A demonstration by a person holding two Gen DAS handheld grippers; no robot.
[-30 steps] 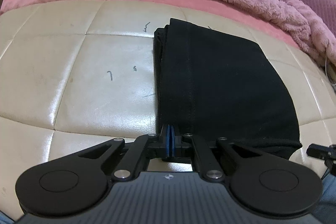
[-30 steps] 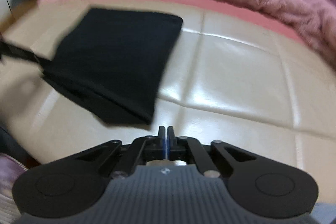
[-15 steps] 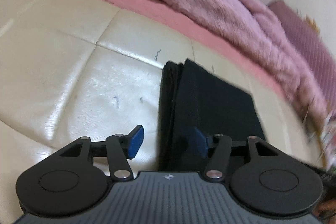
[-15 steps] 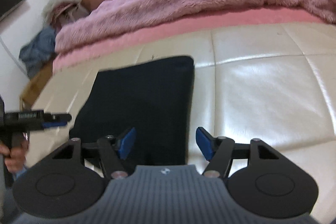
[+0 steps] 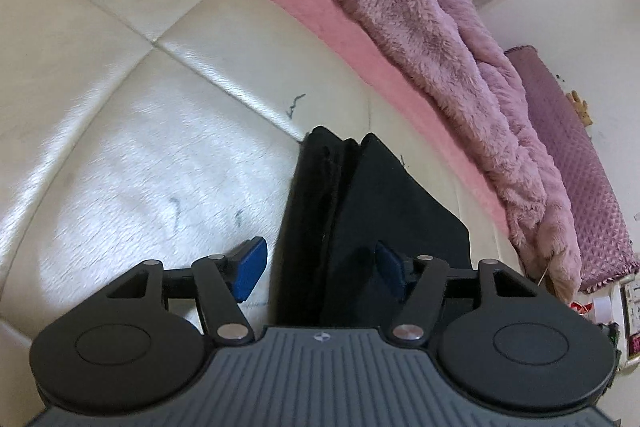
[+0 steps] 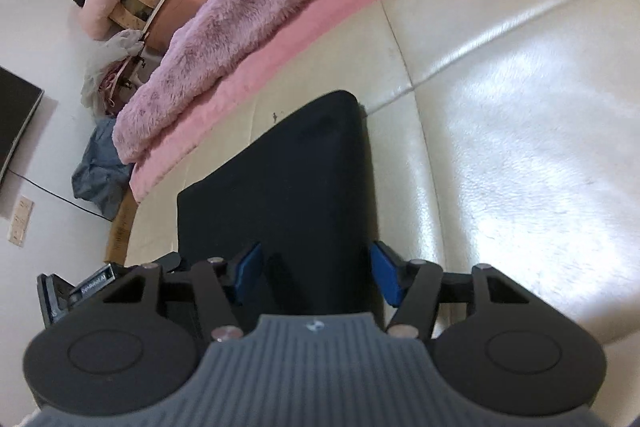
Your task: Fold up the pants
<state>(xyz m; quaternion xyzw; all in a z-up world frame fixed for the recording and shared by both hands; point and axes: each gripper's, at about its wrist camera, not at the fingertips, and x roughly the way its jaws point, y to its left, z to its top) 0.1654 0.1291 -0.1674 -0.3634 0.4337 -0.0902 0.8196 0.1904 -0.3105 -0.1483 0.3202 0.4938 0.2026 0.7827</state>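
Black pants [image 5: 372,219] folded into compact stack, lying flat on cream leather bench [image 5: 120,131] near pink blanket [image 5: 420,11].
Left gripper [image 5: 320,267] fingers spread wide, gripping nothing.
Right gripper [image 6: 316,275] likewise spread, empty, straddling near edge.
Judged: fold complete.

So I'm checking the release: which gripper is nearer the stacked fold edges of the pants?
Left. The left gripper hangs open straddling the stacked fold edges of the black pants. The right gripper hangs open at the opposite, smooth side.
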